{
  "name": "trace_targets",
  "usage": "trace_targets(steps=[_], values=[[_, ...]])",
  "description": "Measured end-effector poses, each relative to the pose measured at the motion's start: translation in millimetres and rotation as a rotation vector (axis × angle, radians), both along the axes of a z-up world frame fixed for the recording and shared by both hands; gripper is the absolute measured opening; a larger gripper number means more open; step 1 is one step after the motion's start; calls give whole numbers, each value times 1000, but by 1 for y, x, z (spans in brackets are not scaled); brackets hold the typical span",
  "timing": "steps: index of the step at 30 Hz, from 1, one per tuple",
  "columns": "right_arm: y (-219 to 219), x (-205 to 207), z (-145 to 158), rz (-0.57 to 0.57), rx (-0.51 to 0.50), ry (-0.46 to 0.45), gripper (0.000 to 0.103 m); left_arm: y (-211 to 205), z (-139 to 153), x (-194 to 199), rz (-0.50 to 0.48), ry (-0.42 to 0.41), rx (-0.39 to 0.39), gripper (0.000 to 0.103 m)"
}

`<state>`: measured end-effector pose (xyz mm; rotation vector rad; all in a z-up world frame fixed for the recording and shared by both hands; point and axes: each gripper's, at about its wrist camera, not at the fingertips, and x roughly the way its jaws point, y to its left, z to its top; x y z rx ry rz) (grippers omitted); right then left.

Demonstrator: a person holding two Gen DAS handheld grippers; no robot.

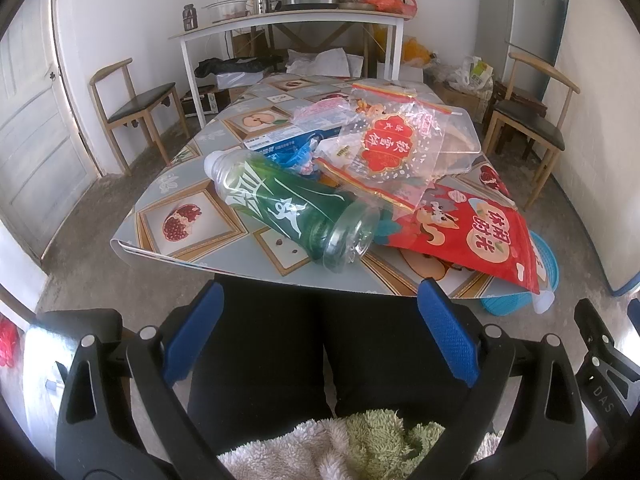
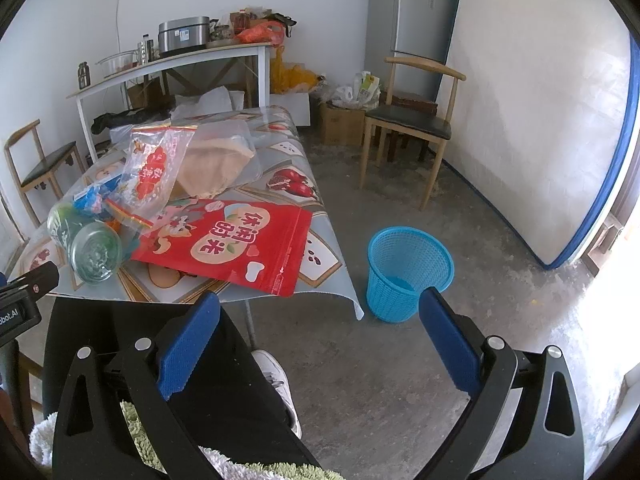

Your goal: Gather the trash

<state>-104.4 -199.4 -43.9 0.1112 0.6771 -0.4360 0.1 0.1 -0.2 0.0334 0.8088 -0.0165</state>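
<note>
A pile of trash lies on the table (image 1: pixel 176 200): a green plastic bottle (image 1: pixel 288 208) on its side, a red snack bag (image 1: pixel 472 236), a clear bag with a red label (image 1: pixel 388 144) and blue wrappers (image 1: pixel 288 148). The bottle (image 2: pixel 88 240) and red bag (image 2: pixel 232 244) also show in the right wrist view. A blue mesh bin (image 2: pixel 408 272) stands on the floor right of the table. My left gripper (image 1: pixel 320 320) is open and empty, held low before the table's near edge. My right gripper (image 2: pixel 320 328) is open and empty, above the floor between table and bin.
Wooden chairs stand at the left (image 1: pixel 132 108) and right (image 2: pixel 408 120). A white side table (image 1: pixel 288 20) with a cooker and jars is at the back. A fridge (image 2: pixel 408 20) and a leaning mattress (image 2: pixel 540 120) are on the right. The person's dark legs are below both grippers.
</note>
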Motion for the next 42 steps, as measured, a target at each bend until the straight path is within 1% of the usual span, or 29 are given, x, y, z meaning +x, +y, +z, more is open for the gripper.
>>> trace_targets(steps=[42], values=[[0,1,-1,2,7,3,97,0,-2,2,-1,5,-10,94]])
